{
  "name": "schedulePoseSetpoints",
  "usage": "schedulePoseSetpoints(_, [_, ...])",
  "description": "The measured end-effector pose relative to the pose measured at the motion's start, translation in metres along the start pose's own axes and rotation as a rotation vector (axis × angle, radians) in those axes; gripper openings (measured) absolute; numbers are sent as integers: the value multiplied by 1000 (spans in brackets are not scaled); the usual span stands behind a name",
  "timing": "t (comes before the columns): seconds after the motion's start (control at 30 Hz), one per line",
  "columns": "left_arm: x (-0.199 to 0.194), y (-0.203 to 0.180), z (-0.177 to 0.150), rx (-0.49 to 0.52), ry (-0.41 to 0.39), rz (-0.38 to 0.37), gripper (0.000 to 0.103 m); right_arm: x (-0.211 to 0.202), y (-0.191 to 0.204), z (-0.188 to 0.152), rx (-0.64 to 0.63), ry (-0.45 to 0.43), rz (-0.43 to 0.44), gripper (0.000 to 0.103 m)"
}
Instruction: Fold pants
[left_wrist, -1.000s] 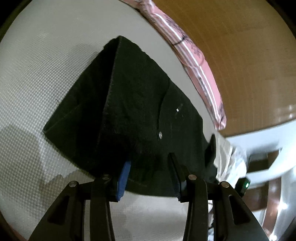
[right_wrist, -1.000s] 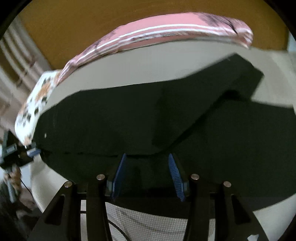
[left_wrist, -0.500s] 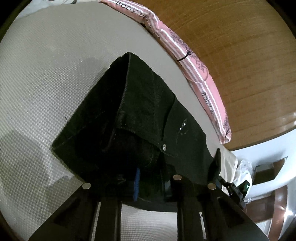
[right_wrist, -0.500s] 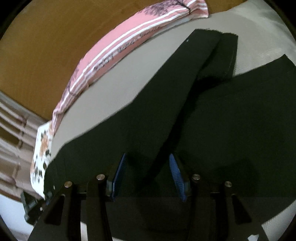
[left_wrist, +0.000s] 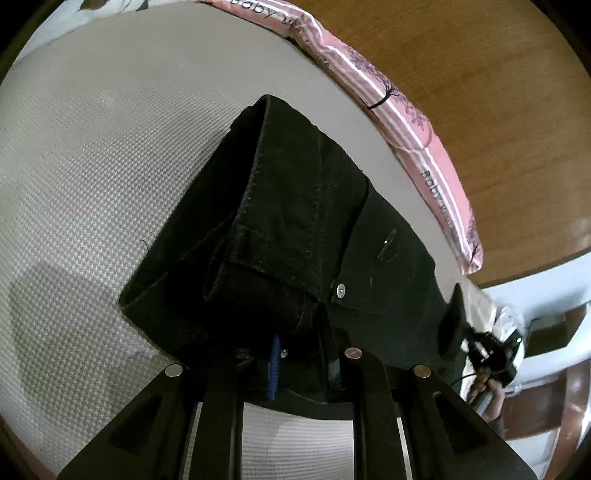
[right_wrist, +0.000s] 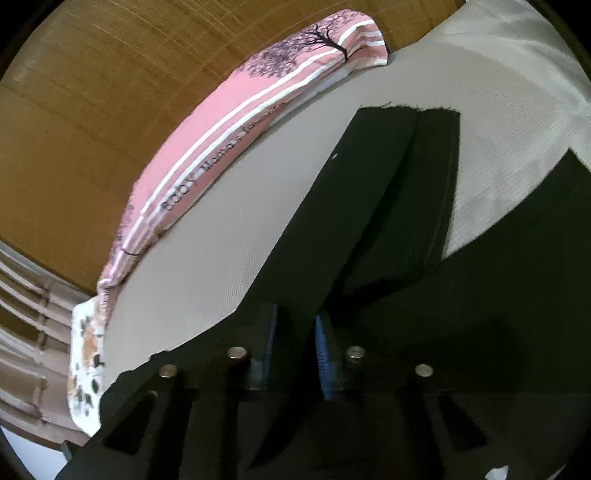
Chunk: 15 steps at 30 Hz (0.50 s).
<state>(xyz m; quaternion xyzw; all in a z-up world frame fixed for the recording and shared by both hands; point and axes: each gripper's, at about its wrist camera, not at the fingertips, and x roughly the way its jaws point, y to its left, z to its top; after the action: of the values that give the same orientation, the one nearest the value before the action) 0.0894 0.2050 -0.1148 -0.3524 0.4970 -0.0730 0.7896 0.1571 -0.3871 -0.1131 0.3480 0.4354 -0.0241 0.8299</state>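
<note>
Black pants (left_wrist: 295, 229) lie on a pale woven bed surface (left_wrist: 92, 155). In the left wrist view my left gripper (left_wrist: 299, 354) is shut on the waistband end, lifted and bunched, with a metal button (left_wrist: 340, 291) beside it. In the right wrist view my right gripper (right_wrist: 295, 332) is shut on a fold of the pants' leg (right_wrist: 351, 229), which runs up and away to the two leg hems (right_wrist: 406, 118). More black cloth (right_wrist: 498, 277) lies to the right.
A pink striped pillow (left_wrist: 406, 122) runs along the bed's far edge, also in the right wrist view (right_wrist: 236, 147). A wooden headboard (right_wrist: 92, 110) stands behind it. The other gripper (left_wrist: 491, 350) shows at the pants' far end.
Both grippers have closed on the black cloth and lifted it. The left view moved closer over the waistband; the right view tilted up, showing the leg hems farther away.
</note>
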Motion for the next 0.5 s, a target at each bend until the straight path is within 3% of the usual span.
schedulePoseSetpoints(0.17, [-4,-6,4,45,-4,12,17,-18,6,0,-38,-55,-21,4])
schedulePoseSetpoints(0.33, [-10,-16,15,118,-3,17,17,-59,12,-9,-93,-136,-98,4])
schedulePoseSetpoints(0.5, [-10,-22,19,238,64,35,17,-96,6,-34,-100,-169,-160,4])
